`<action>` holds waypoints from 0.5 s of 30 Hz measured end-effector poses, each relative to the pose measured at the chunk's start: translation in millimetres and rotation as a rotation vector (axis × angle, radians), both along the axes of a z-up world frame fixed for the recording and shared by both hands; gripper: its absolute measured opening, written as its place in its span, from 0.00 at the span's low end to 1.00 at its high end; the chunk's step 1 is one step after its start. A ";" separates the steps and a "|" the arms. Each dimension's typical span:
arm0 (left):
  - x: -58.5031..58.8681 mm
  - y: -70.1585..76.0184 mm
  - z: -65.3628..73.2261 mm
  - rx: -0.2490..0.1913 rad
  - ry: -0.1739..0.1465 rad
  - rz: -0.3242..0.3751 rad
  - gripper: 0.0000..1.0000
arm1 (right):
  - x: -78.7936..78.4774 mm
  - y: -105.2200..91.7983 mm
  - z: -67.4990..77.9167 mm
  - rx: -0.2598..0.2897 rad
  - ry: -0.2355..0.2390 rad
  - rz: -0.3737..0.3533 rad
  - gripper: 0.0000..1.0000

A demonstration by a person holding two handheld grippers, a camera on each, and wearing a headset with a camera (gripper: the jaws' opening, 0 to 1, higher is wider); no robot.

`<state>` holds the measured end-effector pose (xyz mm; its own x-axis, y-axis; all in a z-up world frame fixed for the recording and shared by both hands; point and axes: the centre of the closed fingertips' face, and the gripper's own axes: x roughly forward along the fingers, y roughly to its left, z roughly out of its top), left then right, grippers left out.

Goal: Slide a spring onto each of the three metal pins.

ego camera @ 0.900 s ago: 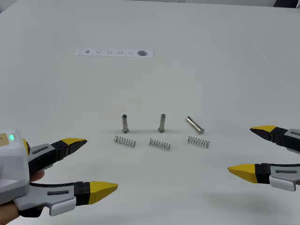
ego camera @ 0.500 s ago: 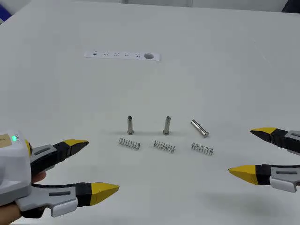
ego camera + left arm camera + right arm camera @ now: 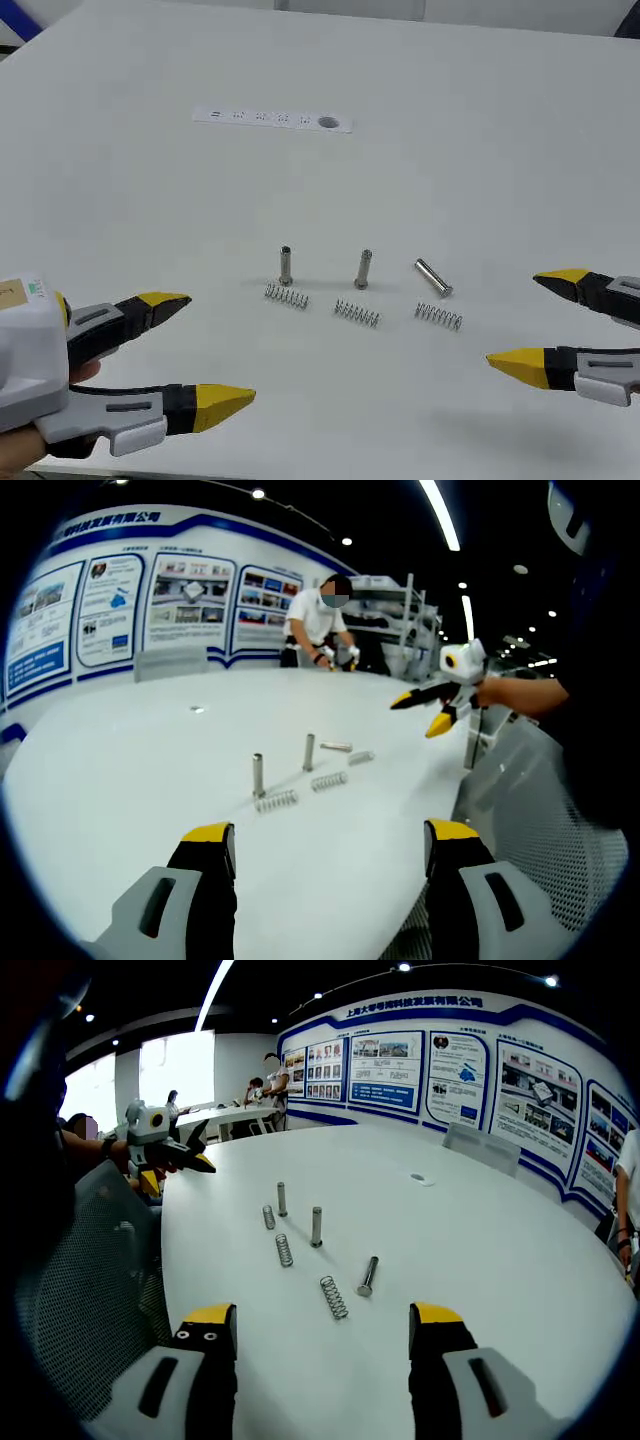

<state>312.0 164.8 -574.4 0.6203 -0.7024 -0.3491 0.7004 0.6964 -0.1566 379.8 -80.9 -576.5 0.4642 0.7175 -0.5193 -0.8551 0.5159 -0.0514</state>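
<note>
Head view: three coiled springs (image 3: 357,313) lie beside smooth cylindrical metal pins (image 3: 364,269)

White pwr strip (image 3: 272,119) on table (image 3: 520,140)

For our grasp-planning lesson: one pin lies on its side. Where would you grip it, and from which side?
Grip the lying pin at mid-shaft, from above, jaws closing across it. It is a thin round rod flat on the table, with a spring close in front, so a low frontal approach would likely nudge that. The open right gripper is nearest.
</note>
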 end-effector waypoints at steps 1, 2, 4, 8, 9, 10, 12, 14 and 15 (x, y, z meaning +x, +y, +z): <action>0.1 -0.3 -0.4 0.001 0.001 -0.002 0.78 | -1.6 -0.7 -0.8 -0.001 0.002 -0.001 0.71; 0.3 -0.6 -0.6 0.001 0.001 -0.004 0.78 | -2.7 -1.3 -1.3 -0.002 0.004 -0.002 0.71; 1.2 -1.4 -0.6 0.001 0.002 -0.008 0.78 | -4.8 -3.6 -2.4 -0.004 0.008 -0.009 0.71; 3.6 -3.0 -0.9 0.001 0.003 -0.019 0.78 | -6.9 -8.2 -3.5 -0.002 0.010 -0.026 0.70; 4.1 -3.7 -1.2 0.002 0.003 -0.023 0.78 | -7.7 -9.3 -4.2 -0.002 0.012 -0.032 0.70; 4.6 -4.3 -1.3 0.003 0.003 -0.026 0.78 | -8.4 -10.1 -4.8 -0.002 0.015 -0.035 0.70; 5.6 -5.2 -1.7 0.003 0.005 -0.031 0.78 | -10.0 -12.0 -6.1 -0.003 0.018 -0.042 0.70; 6.4 -6.3 -1.5 0.002 0.005 -0.036 0.78 | -11.0 -13.3 -6.0 -0.005 0.022 -0.050 0.69; 6.6 -6.7 -1.4 0.003 0.005 -0.038 0.78 | -11.1 -13.9 -6.3 -0.006 0.023 -0.052 0.69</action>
